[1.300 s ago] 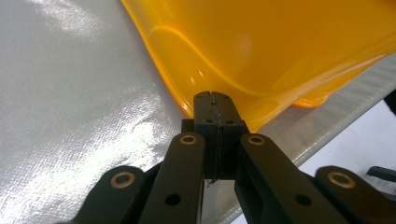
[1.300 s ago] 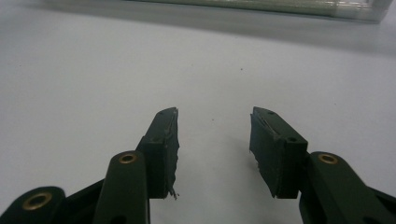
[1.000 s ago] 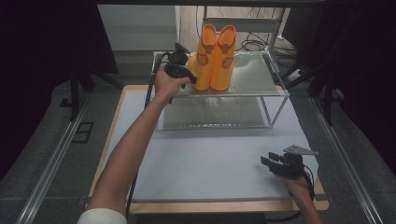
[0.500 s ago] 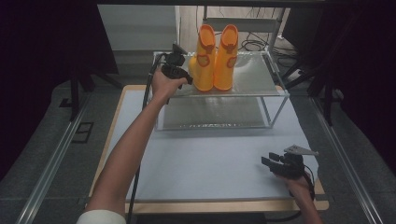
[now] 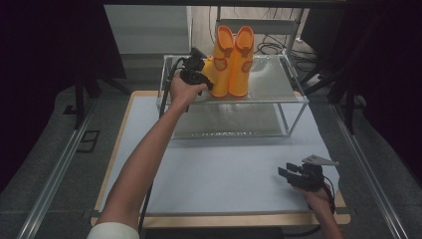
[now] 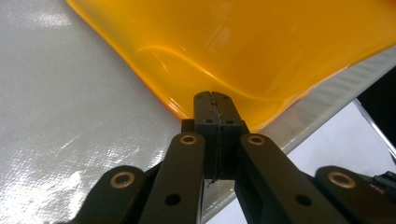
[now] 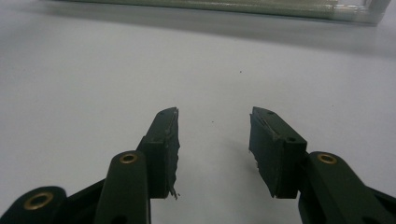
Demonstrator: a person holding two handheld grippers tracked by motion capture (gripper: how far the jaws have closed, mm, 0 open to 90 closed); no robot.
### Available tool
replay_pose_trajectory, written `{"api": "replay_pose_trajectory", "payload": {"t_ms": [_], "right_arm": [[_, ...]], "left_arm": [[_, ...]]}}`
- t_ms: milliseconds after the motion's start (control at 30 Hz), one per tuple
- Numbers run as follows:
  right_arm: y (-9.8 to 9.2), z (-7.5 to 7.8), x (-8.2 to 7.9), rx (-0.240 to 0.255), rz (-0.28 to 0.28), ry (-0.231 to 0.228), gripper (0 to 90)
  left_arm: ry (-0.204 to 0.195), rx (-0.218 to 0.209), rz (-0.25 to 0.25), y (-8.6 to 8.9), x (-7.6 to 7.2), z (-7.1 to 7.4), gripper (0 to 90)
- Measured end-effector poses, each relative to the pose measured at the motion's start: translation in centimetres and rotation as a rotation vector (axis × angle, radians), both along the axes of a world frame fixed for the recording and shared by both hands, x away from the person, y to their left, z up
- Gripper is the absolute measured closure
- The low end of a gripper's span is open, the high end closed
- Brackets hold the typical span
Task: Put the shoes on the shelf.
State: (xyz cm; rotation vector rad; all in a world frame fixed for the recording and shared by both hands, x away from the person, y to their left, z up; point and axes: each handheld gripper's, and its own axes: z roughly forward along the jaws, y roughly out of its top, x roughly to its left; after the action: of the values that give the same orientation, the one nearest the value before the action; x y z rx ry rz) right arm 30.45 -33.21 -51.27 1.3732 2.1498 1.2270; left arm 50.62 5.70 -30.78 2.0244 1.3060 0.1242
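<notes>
Dark room all round, black drapes at the frame edges, cables on the floor at upper right. Table [image 5: 219,174] sits centre frame: pale blue-grey matte top, wood-coloured rim, metal rails running along both sides. A two-tier rack [image 5: 293,102] stands at the upper centre of the table, thin metal frame, clear side walls, shelves lined with shiny silver woven sheet.

Pair of orange boots [image 5: 233,62] stands upright on the top shelf, upper centre of the high view, side by side and touching. Glossy, smooth, rubbery-looking, tall rounded shafts with open tops.

Left gripper [image 5: 193,74] is at the left side of the boots, held up at the top shelf by an outstretched bare forearm with a white sleeve at the bottom edge. In the left gripper view [image 6: 215,105] its black jaws are pressed fully together, pad to pad, nothing visible between them. Tips sit right at the curved lower edge of the orange boot, which fills the upper half of that frame; whether they actually touch the boot I cannot tell. Silver sheet glints at lower left.

Right gripper [image 5: 291,172] rests low at the lower right of the table, well apart from the rack. Jaws [image 7: 214,140] stand parted with bare table between them, pads frayed at the edges.
</notes>
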Motion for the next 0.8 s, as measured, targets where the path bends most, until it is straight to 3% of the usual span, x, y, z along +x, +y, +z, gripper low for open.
{"api": "replay_pose_trajectory", "payload": {"t_ms": [200, 400, 533, 800], "right_arm": [[0.1, -0.1, 0.0, -0.002, 0.002, 0.001, 52.5], [0.0, -0.1, 0.0, 0.001, -0.001, 0.002, 52.6], [-0.1, -0.1, 0.0, 0.003, -0.004, -0.002, 52.5], [0.0, -0.1, 0.1, -0.002, -0.006, 0.001, 52.3]], "left_arm": [[0.0, -0.029, -0.006, 0.0, 0.0, -0.1, 89.8], [-0.027, 0.01, -0.014, 0.8, -0.5, 0.1, 84.5], [-0.069, 0.037, -0.031, 1.5, -1.4, 0.8, 81.5], [-0.099, 0.0, -0.052, 3.8, -4.2, 1.6, 72.2]]}}
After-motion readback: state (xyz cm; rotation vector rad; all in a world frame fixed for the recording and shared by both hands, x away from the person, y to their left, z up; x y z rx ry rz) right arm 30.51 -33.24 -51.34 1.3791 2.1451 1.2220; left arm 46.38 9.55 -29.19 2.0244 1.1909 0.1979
